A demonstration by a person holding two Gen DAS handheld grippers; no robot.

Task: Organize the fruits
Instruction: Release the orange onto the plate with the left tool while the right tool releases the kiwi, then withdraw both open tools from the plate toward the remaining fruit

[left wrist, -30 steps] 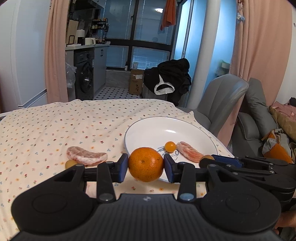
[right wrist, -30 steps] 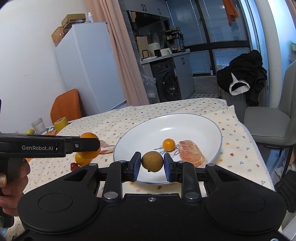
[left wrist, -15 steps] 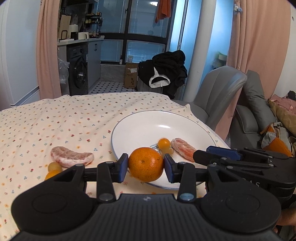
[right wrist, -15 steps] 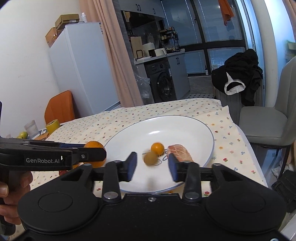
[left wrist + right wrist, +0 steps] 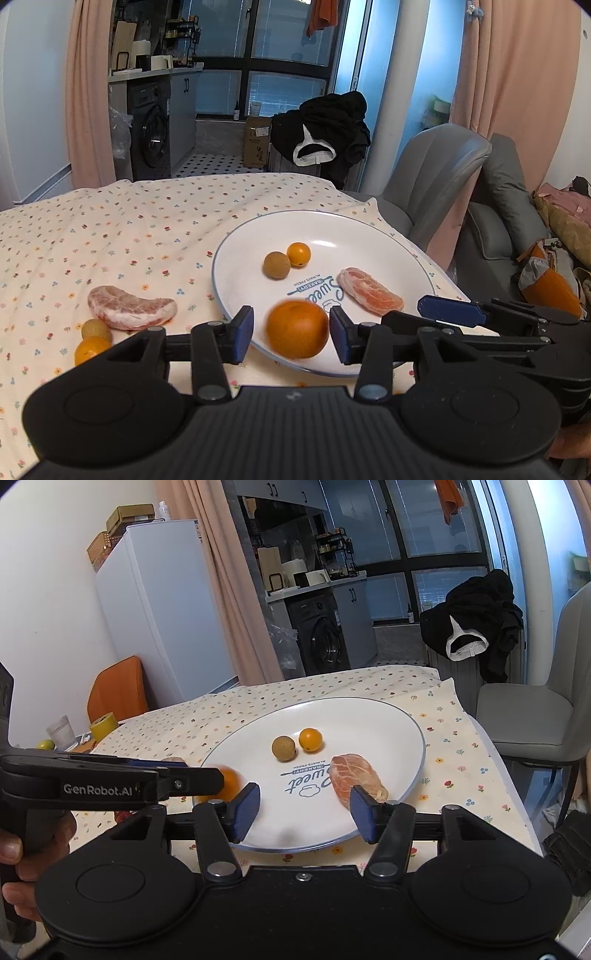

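Both hand-held grippers (image 5: 291, 334) (image 5: 303, 808) spread wide

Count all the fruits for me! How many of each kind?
Oranges: 1
Small orange fruits: 2
Brown round fruits: 2
Peeled segments: 2
Total: 7

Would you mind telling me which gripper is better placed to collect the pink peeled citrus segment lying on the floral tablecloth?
Left. The pink peeled citrus segment lies just left of the left gripper, whose jaws have opened around the orange mandarin. The open right gripper hovers over the white plate.
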